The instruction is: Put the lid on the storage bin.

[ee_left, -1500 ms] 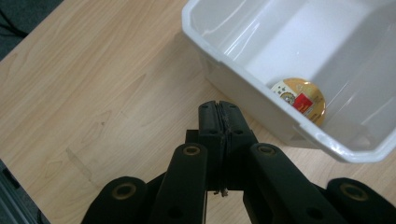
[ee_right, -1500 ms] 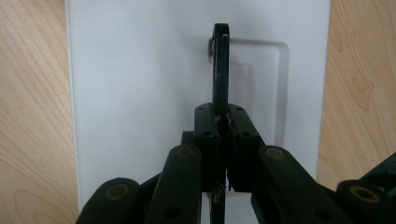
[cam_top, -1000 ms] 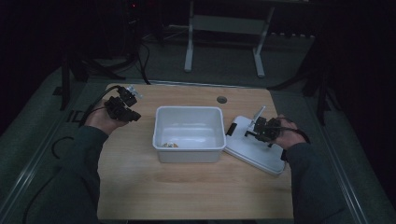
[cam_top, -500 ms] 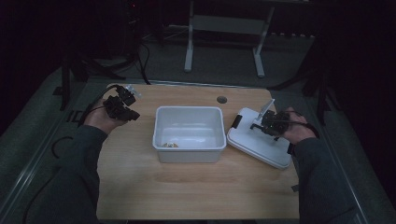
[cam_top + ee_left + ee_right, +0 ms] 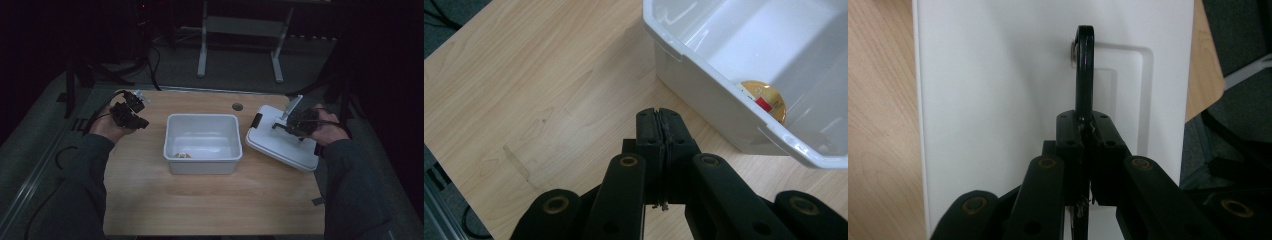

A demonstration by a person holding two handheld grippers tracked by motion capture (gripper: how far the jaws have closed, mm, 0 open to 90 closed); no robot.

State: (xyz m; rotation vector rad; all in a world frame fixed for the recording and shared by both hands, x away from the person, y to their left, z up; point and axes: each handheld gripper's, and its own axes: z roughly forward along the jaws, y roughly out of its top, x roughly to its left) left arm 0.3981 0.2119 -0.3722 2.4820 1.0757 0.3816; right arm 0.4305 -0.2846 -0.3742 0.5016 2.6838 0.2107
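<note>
A white plastic tub stands open in the middle of the wooden table, with a small round yellow thing on its floor. In the left gripper view that yellow disc has a red mark and lies by the tub's near wall. My left gripper hovers left of the tub, shut on nothing. The tub's white lid is at the table's right edge. My right gripper is shut on the lid's thin black handle, above the lid's top.
A black clip sits on the lid's edge nearest the tub. A round cable hole is in the table behind the tub. Metal frame legs stand on the dark floor beyond the table. Bare wood lies in front of the tub.
My right gripper has risen and shifted slightly right with the lid's handle in it, and the lid came up with it. The left hand has stayed where it was.
</note>
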